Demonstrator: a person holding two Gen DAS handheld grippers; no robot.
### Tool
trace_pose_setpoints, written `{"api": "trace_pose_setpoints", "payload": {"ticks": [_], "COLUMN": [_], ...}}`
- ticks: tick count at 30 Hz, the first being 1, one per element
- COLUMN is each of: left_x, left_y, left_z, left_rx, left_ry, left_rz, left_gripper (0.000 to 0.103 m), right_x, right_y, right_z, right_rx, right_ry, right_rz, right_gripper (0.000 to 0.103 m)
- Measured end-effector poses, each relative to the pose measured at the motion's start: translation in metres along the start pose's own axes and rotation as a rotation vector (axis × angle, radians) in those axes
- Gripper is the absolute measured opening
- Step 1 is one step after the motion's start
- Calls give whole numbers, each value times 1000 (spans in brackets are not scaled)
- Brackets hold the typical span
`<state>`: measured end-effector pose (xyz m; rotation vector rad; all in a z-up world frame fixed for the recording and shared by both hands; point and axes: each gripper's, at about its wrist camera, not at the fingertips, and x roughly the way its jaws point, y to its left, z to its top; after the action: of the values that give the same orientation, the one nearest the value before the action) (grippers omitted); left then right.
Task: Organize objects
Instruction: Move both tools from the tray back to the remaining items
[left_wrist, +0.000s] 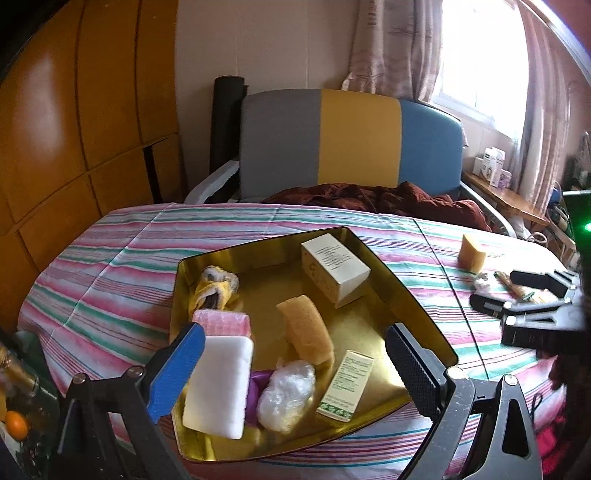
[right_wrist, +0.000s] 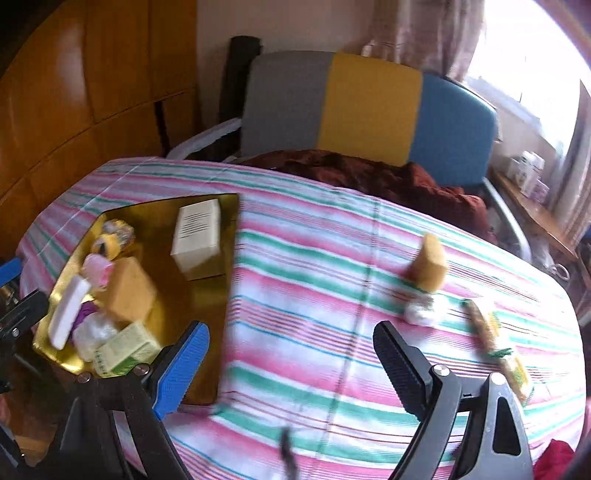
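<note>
A gold tray (left_wrist: 373, 254) (right_wrist: 229, 229) lies on the striped tablecloth and holds a white box (left_wrist: 334, 269), a yellow sponge (left_wrist: 306, 334), a white foam block (left_wrist: 218, 387), a pink sponge (left_wrist: 221, 323), a crumpled plastic bag (left_wrist: 286, 395), a green-white carton (left_wrist: 345, 387) and a yellow cloth (left_wrist: 216, 288). My left gripper (left_wrist: 295, 365) is open and empty above the tray's near end. My right gripper (right_wrist: 291, 365) is open and empty over the cloth right of the tray; it also shows in the left wrist view (left_wrist: 532, 302). Loose on the cloth lie a yellow sponge (right_wrist: 430, 264) (left_wrist: 472, 253), a white wad (right_wrist: 421, 312) and a wrapped stick (right_wrist: 496, 343).
A grey, yellow and blue chair (left_wrist: 351, 138) with a dark red blanket (left_wrist: 376, 199) stands behind the table. Wooden cabinets (left_wrist: 74, 110) fill the left. A shelf with small boxes (left_wrist: 495, 166) is at the right under the window. A bottle and an orange (left_wrist: 16, 424) sit at lower left.
</note>
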<state>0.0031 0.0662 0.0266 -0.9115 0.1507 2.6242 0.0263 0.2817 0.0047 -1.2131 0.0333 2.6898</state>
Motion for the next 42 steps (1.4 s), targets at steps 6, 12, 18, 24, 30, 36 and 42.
{"api": "trace_pose_setpoints", "payload": {"ticks": [6,12,18,24,30,36,42], "left_x": [2,4,9,14,18,24,36], "left_y": [-17,-37,-59,-76,-92,-113,-140], "left_z": [1,2,2,-1,-1,0,-4], "left_rx": [41,98,157,209,248,289,341], "left_ry": [8,16,28,46,56,63,98], "left_rz": [-23,-52,-84,-98,-117,-152,-204], "left_gripper": [99,99,99,99,99,99,99], "right_x": [-11,-19,-20,-14,-17,-26,-31], "right_y": [-50,-103,-156,-209,-251,-268,-277], "right_z": [3,0,-12,-32,-54,-63,-67], "right_rx": [65,137,232,363,597,697,753], "right_ry": [-21,-28,-21,-21,-32,-62,-94], "right_rz": [-84,-180,-253,-329,-301,-280,-280], "right_gripper": [92,92,92,92,92,92,92]}}
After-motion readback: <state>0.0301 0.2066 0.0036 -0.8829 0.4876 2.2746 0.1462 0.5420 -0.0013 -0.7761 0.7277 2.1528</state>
